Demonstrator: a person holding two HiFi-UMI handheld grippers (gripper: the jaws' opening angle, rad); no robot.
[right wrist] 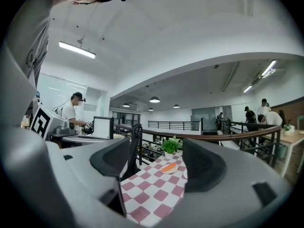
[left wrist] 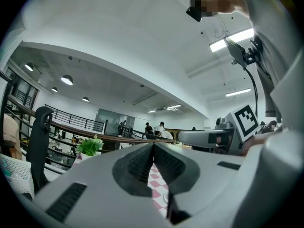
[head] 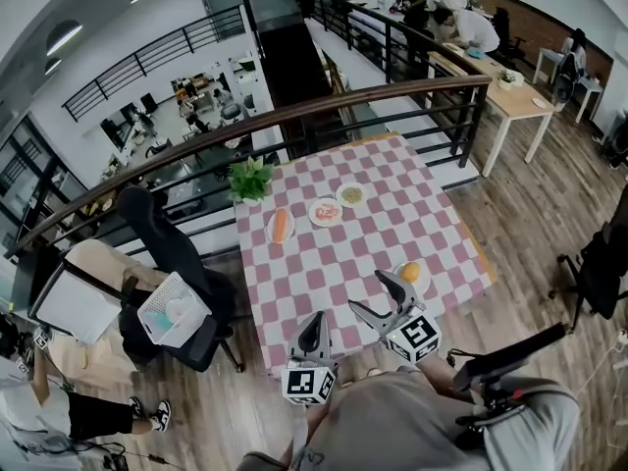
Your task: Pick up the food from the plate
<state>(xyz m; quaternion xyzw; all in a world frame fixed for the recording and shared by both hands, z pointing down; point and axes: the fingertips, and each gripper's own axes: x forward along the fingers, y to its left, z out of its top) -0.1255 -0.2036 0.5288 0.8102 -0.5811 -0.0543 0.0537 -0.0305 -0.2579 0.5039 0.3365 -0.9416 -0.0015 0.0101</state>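
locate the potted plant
In the head view the potted plant stands on the table's far left corner, just behind the plate of long orange food.

The tabletop [head: 329, 273] wore a pink-and-white chequered cloth. On its white plates [head: 313, 216] lay a round orange food [head: 410, 272], a long orange-red piece [head: 280, 226], a pinkish heap [head: 326, 211] and a pale yellow-green one [head: 352, 194]. The plant [head: 251, 178] was bright green. The left gripper [head: 315, 322] and right gripper [head: 365, 290] were grey, their cubes white with black square markers. The floor [head: 520, 214] was brown wood-grain.
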